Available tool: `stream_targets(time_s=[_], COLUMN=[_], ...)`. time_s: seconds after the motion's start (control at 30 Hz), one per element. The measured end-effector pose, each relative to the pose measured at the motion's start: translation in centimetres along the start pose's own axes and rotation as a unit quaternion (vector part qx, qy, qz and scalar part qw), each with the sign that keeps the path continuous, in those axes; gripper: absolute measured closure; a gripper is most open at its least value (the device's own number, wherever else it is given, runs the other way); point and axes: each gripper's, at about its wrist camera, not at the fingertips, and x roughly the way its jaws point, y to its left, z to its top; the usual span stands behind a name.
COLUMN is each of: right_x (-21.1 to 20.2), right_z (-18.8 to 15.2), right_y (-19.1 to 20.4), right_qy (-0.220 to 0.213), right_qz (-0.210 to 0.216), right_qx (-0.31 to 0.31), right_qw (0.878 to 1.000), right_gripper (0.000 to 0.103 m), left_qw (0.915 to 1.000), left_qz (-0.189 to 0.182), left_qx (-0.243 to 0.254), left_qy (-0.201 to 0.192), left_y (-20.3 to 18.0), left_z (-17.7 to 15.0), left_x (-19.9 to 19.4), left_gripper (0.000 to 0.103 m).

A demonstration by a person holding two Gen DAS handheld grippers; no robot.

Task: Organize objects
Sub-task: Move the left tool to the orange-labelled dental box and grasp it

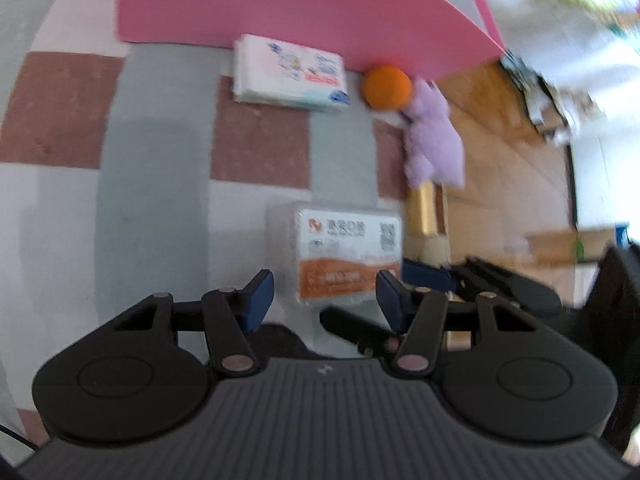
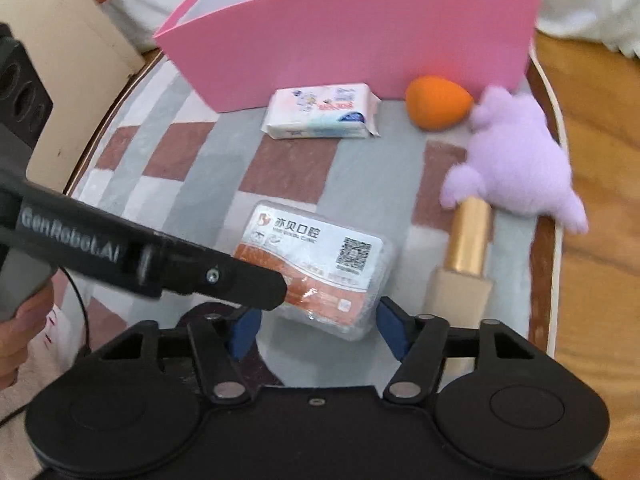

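Both jaws spread, the left gripper [image 1: 326,296] and right gripper [image 2: 316,330] straddle the clear plastic-wrapped white-and-orange packet [image 2: 320,272] on the checked cloth [image 2: 200,168]; likely light, slippery; pinch its long sides.

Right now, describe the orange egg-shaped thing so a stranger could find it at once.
Start at the pink box at the far end of the checked mat. Against its front wall, toward the right corner, lies the orange sponge, touching the purple plush toy. It alone is smooth, teardrop-shaped and plain orange.
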Motion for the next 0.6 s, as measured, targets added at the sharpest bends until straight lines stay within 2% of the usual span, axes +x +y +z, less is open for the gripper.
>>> stream_targets(time_s=[0.17, 0.27, 0.37, 0.47, 0.6], right_x=[1.1, 1.9, 2.0, 2.1, 1.8], right_z=[-0.5, -0.8, -0.8, -0.9, -0.8], right_y=[1.3, 1.9, 1.8, 1.9, 2.1], right_qy=[-0.034, -0.053, -0.067, -0.081, -0.077], right_qz=[-0.019, -0.036, -0.034, -0.035, -0.041], right_qx=[-0.048, -0.089, -0.093, -0.101, -0.097], right_qw=[0.998, 0.994, 0.993, 0.991, 0.991], right_gripper=[0.019, 0.017, 0.015, 0.015, 0.021], left_qw=[0.9994, 0.9991, 0.9986, 0.9982, 0.9975], left_qz=[0.011, 0.013, 0.016, 0.023, 0.033], left_qx=[-0.025, -0.025, -0.022, -0.011, 0.011], left_qy=[-0.023, -0.033, -0.045, -0.054, -0.062], left_y=[0.8, 0.6, 0.2, -0.4, -1.3], left_z=[0.2, -0.1, -0.4, -0.6, -1.1], left_x=[0.5, 0.5, 0.6, 0.7, 0.1], left_gripper=[0.049, 0.05, 0.05, 0.05, 0.051])
